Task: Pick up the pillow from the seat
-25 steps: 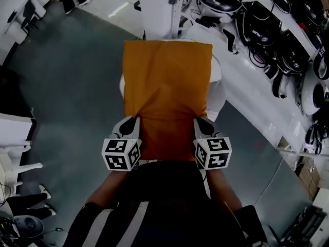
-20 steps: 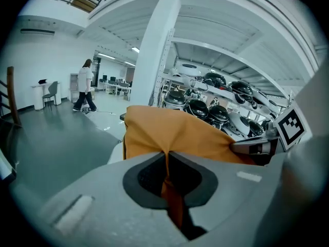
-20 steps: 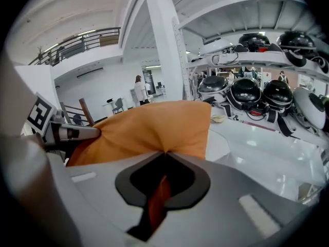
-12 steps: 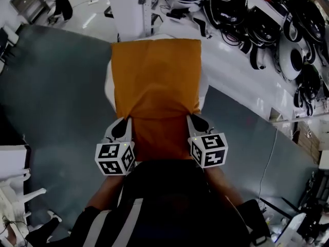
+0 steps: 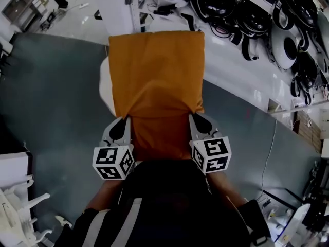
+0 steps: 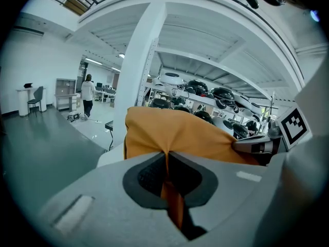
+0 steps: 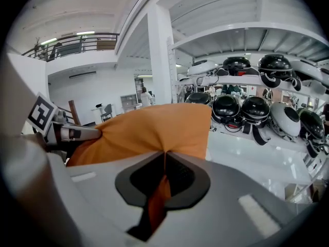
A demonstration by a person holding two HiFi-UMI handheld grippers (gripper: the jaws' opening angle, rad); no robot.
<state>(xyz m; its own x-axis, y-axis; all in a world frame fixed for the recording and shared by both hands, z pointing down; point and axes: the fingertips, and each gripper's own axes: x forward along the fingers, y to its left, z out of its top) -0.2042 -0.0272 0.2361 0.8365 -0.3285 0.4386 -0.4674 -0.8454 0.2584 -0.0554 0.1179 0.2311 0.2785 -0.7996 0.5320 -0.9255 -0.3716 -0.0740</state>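
An orange pillow point(image 5: 157, 78) hangs in the air in front of the person, held by its two near corners over a white seat point(image 5: 104, 84) that peeks out at its left. My left gripper point(image 5: 127, 119) is shut on the pillow's left corner, and orange cloth point(image 6: 172, 199) shows pinched between its jaws. On the other side my right gripper point(image 5: 192, 116) is shut on the right corner, with the same cloth point(image 7: 159, 194) squeezed in its jaws. The pillow point(image 6: 180, 135) fills the middle of both gripper views point(image 7: 154, 130).
A white shelf point(image 5: 241, 60) with several black and white helmets point(image 5: 257, 19) runs along the right. A white pillar point(image 5: 139, 6) stands behind the seat. Grey floor point(image 5: 51, 96) spreads to the left, with white furniture point(image 5: 15, 210) at the lower left. A person point(image 6: 88, 94) stands far off.
The pillow and both grippers have stayed together while the head view has shifted, so the shelf and floor have slid across the picture. The grips have not changed.
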